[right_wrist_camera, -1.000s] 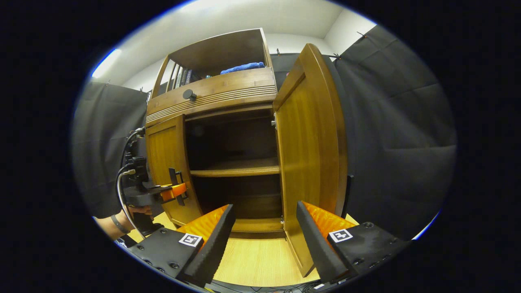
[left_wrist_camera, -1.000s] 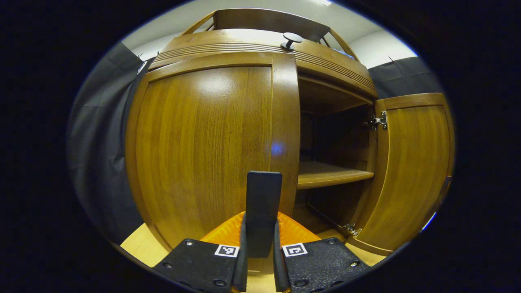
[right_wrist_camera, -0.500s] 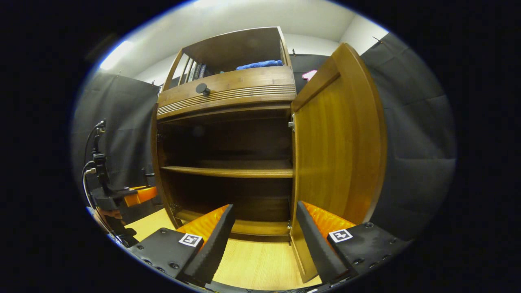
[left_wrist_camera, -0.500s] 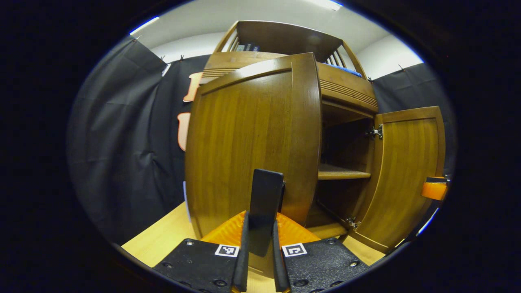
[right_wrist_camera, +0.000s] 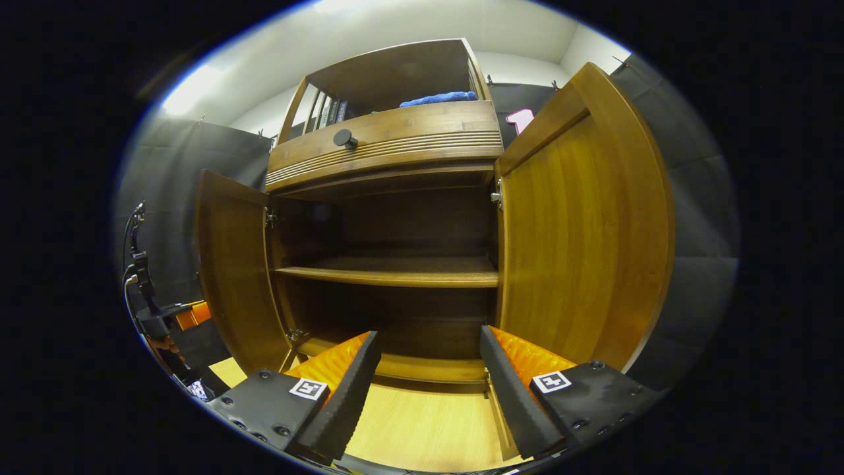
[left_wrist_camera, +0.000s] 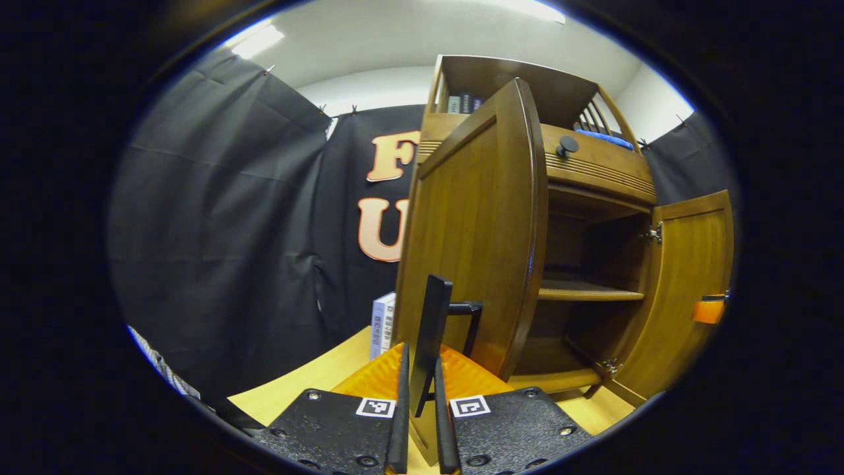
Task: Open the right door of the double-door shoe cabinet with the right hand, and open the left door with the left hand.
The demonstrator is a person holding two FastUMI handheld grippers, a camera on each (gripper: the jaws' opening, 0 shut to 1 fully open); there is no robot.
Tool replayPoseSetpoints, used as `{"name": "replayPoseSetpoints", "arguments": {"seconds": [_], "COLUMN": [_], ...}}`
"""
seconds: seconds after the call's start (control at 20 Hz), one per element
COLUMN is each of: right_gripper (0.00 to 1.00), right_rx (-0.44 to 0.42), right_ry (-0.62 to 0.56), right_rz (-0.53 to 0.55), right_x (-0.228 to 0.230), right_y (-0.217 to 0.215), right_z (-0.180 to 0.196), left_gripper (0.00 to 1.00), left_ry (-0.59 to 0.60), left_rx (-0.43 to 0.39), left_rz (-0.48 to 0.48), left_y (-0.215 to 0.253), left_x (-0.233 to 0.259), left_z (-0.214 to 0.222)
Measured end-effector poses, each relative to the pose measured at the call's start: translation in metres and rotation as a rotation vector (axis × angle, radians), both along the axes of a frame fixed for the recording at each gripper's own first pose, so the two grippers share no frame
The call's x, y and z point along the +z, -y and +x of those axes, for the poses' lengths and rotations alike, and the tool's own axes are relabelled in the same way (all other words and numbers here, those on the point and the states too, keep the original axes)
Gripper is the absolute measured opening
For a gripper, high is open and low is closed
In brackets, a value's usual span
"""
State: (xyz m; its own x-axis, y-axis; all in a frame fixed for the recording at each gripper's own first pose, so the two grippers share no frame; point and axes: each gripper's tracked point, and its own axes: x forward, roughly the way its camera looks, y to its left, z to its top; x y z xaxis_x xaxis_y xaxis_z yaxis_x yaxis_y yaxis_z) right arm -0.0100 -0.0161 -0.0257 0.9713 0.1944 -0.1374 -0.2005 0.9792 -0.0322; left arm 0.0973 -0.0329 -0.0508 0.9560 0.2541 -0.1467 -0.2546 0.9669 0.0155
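Observation:
Both doors of the wooden shoe cabinet [right_wrist_camera: 386,142] stand open. In the left gripper view the left door [left_wrist_camera: 475,231] is swung wide and seen nearly edge-on. My left gripper [left_wrist_camera: 420,359] is shut on its black bar handle [left_wrist_camera: 435,310]. In the right gripper view the left door [right_wrist_camera: 231,277] and the right door [right_wrist_camera: 580,237] flank the dark interior with one shelf [right_wrist_camera: 389,270]. My right gripper [right_wrist_camera: 428,340] is open in front of the cabinet, touching nothing. The left gripper [right_wrist_camera: 175,316] shows beyond the left door. The right door [left_wrist_camera: 686,284] also shows from the left, with the right gripper [left_wrist_camera: 709,310] at its edge.
Above the doors is a drawer with a black knob [right_wrist_camera: 343,138]. The top shelf holds books [right_wrist_camera: 330,111] and a blue cloth [right_wrist_camera: 438,99]. A pale box [left_wrist_camera: 384,323] stands on the wooden floor [right_wrist_camera: 422,429] left of the cabinet. Black cloth walls close in both sides.
The left door has swung from shut to wide open, pulled by my left gripper on its handle. The right gripper has stayed open and turned a little left toward the interior.

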Motion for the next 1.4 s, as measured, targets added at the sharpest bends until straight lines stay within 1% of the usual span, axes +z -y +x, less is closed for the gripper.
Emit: {"name": "replayPoseSetpoints", "arguments": {"seconds": [0.05, 0.1, 0.2, 0.25, 0.3, 0.35, 0.4, 0.45, 0.5, 0.55, 0.6, 0.7, 0.75, 0.9, 1.05, 1.2, 1.25, 1.3, 1.35, 1.4], "right_gripper": [0.89, 0.89, 0.89, 0.98, 0.89, 0.98, 0.98, 0.98, 0.98, 0.89, 0.98, 0.98, 0.89, 0.89, 0.89, 0.89, 0.89, 0.89, 0.98, 0.89], "right_rx": [0.001, -0.001, -0.006, -0.007, -0.006, -0.006, -0.01, -0.018, -0.029, -0.037, -0.043, -0.05, -0.056, -0.072, -0.073, -0.07, -0.064, -0.055, -0.047, -0.038], "right_ry": [0.002, 0.005, -0.001, -0.006, -0.009, -0.011, -0.008, -0.001, 0.006, 0.008, 0.008, 0.005, 0.003, 0.006, 0.01, 0.016, 0.015, 0.012, 0.009, 0.004], "right_rz": [0.001, 0.004, 0.009, 0.014, 0.021, 0.027, 0.03, 0.031, 0.033, 0.034, 0.035, 0.039, 0.039, 0.037, 0.036, 0.035, 0.037, 0.041, 0.044, 0.045], "right_x": [0.0, -0.001, -0.003, -0.005, -0.007, -0.009, -0.009, -0.007, -0.005, -0.004, -0.004, -0.004, -0.006, -0.004, -0.001, -0.001, -0.002, -0.002, -0.003, -0.005], "right_y": [0.0, -0.002, -0.003, -0.005, -0.006, -0.005, -0.003, -0.003, -0.002, 0.0, -0.001, 0.001, 0.002, 0.005, 0.004, 0.003, 0.001, 0.001, 0.0, -0.001], "right_z": [-0.001, -0.001, 0.001, 0.001, 0.003, 0.001, -0.001, -0.001, -0.002, -0.001, -0.001, -0.001, -0.001, -0.003, -0.001, 0.001, 0.002, 0.004, 0.006, 0.008], "left_gripper": [0.14, 0.13, 0.13, 0.13, 0.13, 0.13, 0.13, 0.06, 0.05, 0.06, 0.13, 0.18, 0.17, 0.18, 0.17, 0.16, 0.16, 0.16, 0.17, 0.12], "left_ry": [0.004, 0.003, 0.0, -0.001, 0.002, 0.002, 0.001, -0.002, -0.009, -0.018, -0.024, -0.019, -0.017, -0.017, -0.031, -0.036, -0.031, -0.026, -0.02, -0.013], "left_rx": [0.02, 0.026, -0.014, -0.033, -0.048, -0.07, -0.091, -0.117, -0.137, -0.16, -0.177, -0.221, -0.24, -0.289, -0.302, -0.278, -0.264, -0.257, -0.244, -0.222], "left_rz": [0.003, 0.006, -0.014, -0.023, -0.032, -0.045, -0.053, -0.057, -0.055, -0.053, -0.046, -0.043, -0.043, -0.036, -0.034, 0.025, 0.017, -0.01, -0.034, -0.039], "left_y": [-0.007, -0.011, -0.006, -0.004, -0.004, -0.003, -0.002, -0.002, 0.0, 0.0, 0.0, 0.0, -0.001, -0.001, 0.0, -0.017, -0.02, -0.013, -0.009, -0.008], "left_x": [0.001, 0.001, 0.0, 0.0, 0.0, 0.0, 0.001, 0.001, 0.0, 0.0, -0.001, 0.001, 0.001, 0.002, 0.001, 0.004, 0.006, 0.008, 0.009, 0.011], "left_z": [0.001, -0.001, -0.002, -0.002, -0.003, -0.002, -0.003, -0.002, -0.002, -0.002, -0.004, -0.004, -0.003, 0.0, -0.003, -0.009, -0.012, -0.013, -0.016, -0.018]}}
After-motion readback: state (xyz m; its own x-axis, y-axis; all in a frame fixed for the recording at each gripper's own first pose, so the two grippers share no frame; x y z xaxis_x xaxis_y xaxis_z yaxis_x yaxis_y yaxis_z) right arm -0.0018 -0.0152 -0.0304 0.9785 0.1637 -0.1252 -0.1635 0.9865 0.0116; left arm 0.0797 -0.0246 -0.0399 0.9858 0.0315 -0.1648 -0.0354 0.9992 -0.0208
